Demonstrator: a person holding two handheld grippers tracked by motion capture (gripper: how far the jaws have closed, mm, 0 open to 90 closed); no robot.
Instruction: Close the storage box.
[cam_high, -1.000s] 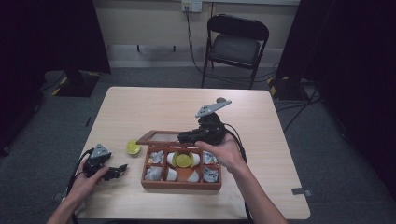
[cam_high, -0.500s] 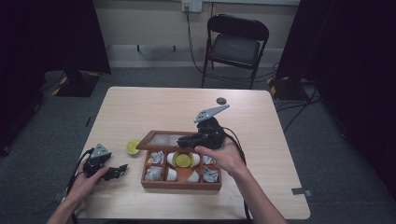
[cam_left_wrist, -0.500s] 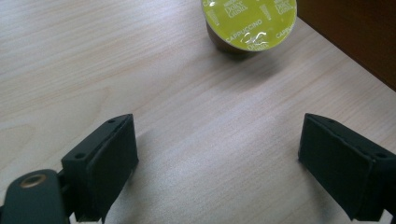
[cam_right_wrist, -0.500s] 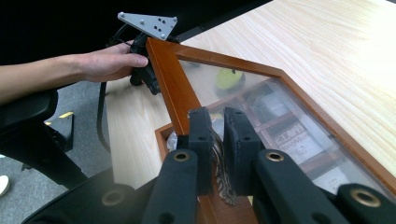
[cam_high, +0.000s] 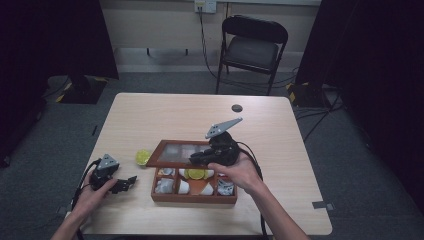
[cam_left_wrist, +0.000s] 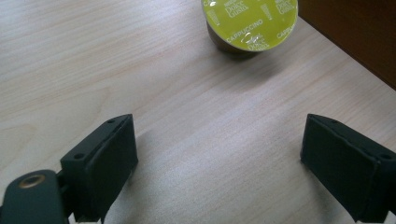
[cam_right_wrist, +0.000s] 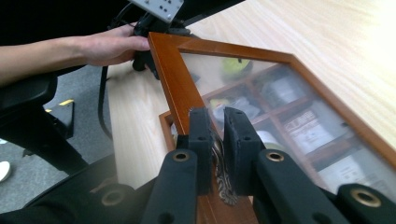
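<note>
A wooden box (cam_high: 192, 197) with several compartments holds packets and a yellow-green capsule (cam_high: 196, 173). Its glass lid (cam_high: 175, 152) is raised at a slant over the box's back left. My right gripper (cam_high: 199, 160) is shut on the small metal clasp (cam_right_wrist: 219, 161) at the lid's (cam_right_wrist: 173, 79) edge, as the right gripper view (cam_right_wrist: 218, 140) shows. A second yellow-green coffee capsule (cam_high: 143, 157) sits on the table left of the box. My left gripper (cam_high: 127, 182) rests open on the table just short of this capsule (cam_left_wrist: 250, 21), with nothing between its jaws (cam_left_wrist: 219, 168).
The box's brown side (cam_left_wrist: 355, 32) is right of the loose capsule. A small dark disc (cam_high: 237, 107) lies at the table's far side. A black folding chair (cam_high: 255, 45) stands beyond the table. Cables trail from both grippers off the near edge.
My right gripper has shifted a little toward the near side with the lid's clasp in it, and its grey plate has tilted further. The left gripper has stayed in place.
</note>
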